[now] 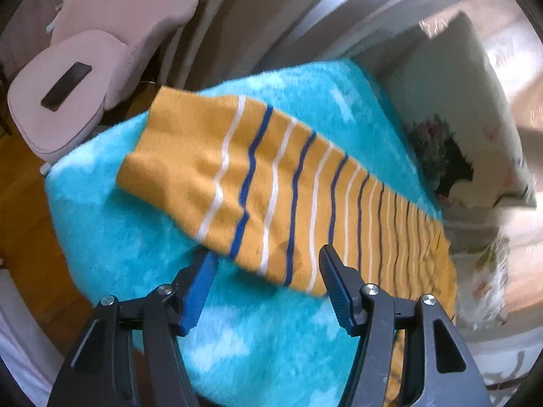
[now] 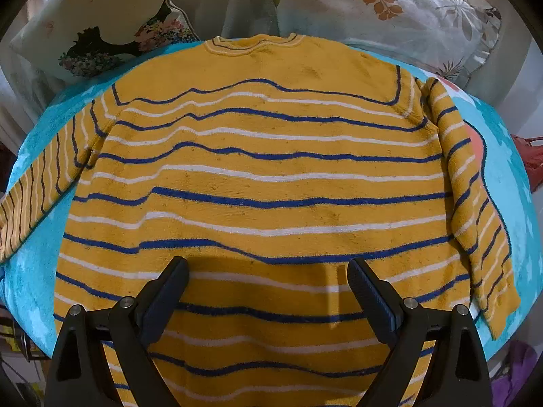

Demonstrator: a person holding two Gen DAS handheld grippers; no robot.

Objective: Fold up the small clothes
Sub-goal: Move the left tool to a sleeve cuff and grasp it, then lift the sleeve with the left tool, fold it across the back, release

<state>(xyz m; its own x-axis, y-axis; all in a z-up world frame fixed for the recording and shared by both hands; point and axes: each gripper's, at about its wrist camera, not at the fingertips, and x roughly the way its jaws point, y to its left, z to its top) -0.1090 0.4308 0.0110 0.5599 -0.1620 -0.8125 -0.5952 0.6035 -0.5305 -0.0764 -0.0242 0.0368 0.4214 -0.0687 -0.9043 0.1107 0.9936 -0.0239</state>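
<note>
A yellow sweater (image 2: 264, 169) with blue and white stripes lies flat on a fluffy turquoise blanket (image 2: 34, 264), collar at the far side. In the right wrist view one sleeve lies folded down along the body's right side, and the other sleeve stretches out to the left. That outstretched sleeve (image 1: 271, 176) runs across the blanket (image 1: 135, 237) in the left wrist view, cuff at the far left. My left gripper (image 1: 264, 254) is open at the sleeve's near edge, with the edge between the fingers but the pads off it. My right gripper (image 2: 268, 264) hovers open above the sweater's lower body and holds nothing.
Floral pillows (image 2: 390, 6) lie beyond the collar, and one pillow (image 1: 458, 118) borders the blanket on the right in the left wrist view. A pink chair (image 1: 78, 78) with a dark phone (image 1: 66, 86) on its seat stands past the blanket's far left edge. Wooden floor (image 1: 23, 210) shows on the left.
</note>
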